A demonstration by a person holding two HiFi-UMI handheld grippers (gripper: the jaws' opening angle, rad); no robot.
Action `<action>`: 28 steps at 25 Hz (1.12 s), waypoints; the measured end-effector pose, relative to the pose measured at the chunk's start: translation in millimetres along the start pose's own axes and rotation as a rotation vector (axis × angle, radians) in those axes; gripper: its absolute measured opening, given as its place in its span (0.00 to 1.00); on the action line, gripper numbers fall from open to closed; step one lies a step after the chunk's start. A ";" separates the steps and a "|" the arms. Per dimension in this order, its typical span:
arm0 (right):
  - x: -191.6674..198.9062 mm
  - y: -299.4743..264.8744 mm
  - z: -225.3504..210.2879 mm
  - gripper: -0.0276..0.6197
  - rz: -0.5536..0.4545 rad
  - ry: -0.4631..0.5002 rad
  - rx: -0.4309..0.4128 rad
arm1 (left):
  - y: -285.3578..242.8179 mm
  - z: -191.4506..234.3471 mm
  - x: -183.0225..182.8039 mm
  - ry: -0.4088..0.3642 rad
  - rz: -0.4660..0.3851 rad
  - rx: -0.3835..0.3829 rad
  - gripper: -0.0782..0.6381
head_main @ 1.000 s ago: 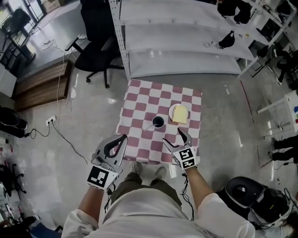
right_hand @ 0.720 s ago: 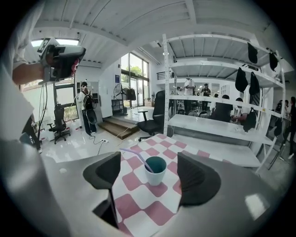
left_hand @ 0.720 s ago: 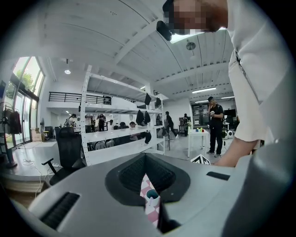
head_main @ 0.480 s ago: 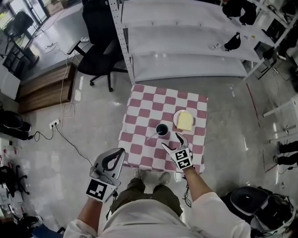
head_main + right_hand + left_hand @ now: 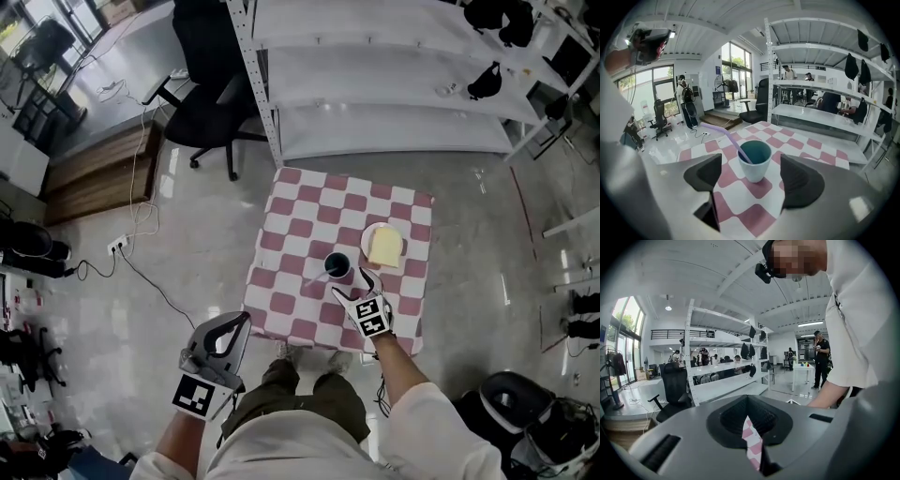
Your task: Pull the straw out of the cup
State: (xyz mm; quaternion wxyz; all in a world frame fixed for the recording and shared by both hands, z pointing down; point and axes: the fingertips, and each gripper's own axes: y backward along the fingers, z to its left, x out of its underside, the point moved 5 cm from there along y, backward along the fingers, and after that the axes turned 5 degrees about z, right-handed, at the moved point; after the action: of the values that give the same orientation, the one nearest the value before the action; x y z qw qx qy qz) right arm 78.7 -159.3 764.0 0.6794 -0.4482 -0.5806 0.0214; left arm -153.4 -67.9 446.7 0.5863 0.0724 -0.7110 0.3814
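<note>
Item: straw [image 5: 723, 134], lilac and thin, standing slantwise in the cup [image 5: 755, 165] with its lower end inside and its free end leaning out over the rim to the left in the right gripper view; not yet gripped. Cup: small, pale outside and teal inside, upright on the pink-and-white checked table [image 5: 302, 217] toward its near edge; whether it holds liquid cannot be told. Right gripper [image 5: 354, 285]: jaws wide apart with nothing between the pads, just short of the cup on its near side, the cup framed between the two jaws and neither touching it. Left gripper [image 5: 240, 324]: jaws fully together on nothing, held off the table's near-left corner, well apart from the cup. Adjacent: white plate [image 5: 366, 244] bearing a pale yellow slice [image 5: 385, 247], bread or cake, just beside the cup on its far right. Beyond: white shelving rack [image 5: 394, 122] and a black office chair [image 5: 211, 103]. Hazards, as judged: the jaws are lined up on the cup body, not on the straw, so closing here would likely clamp the cup or catch its rim. The straw sits left of centre and is narrow, so a wide closing sweep could nudge it aside or flatten it. Nothing steadies the cup, so a pull out of line with the straw's slant could lever against the rim, then drag or tip the cup, possibly into the plate. A spill would follow if the cup is filled.
</note>
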 end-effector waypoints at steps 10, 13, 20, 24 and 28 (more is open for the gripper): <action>17.7 -31.9 -3.0 0.67 0.026 0.004 -0.010 | 4.3 5.9 14.5 0.010 0.049 -0.020 0.11; 15.6 -39.5 -3.6 0.68 0.034 -0.001 -0.007 | 3.4 8.7 18.3 0.012 0.064 -0.021 0.11; 21.5 -59.5 -3.9 0.71 0.032 0.006 -0.015 | -0.3 9.5 26.7 0.016 0.084 -0.020 0.11; 20.6 -69.4 -4.5 0.72 0.033 -0.003 -0.015 | -1.4 10.6 31.9 0.021 0.097 -0.018 0.11; 21.8 -80.7 -3.7 0.75 0.024 0.005 -0.021 | -3.7 9.1 38.2 0.027 0.117 -0.015 0.11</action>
State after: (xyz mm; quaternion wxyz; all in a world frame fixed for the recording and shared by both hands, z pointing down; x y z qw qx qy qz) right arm 49.1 -197.6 832.2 0.6760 -0.4621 -0.5736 0.0223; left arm -170.0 -63.1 482.1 0.5730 0.0211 -0.7089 0.4107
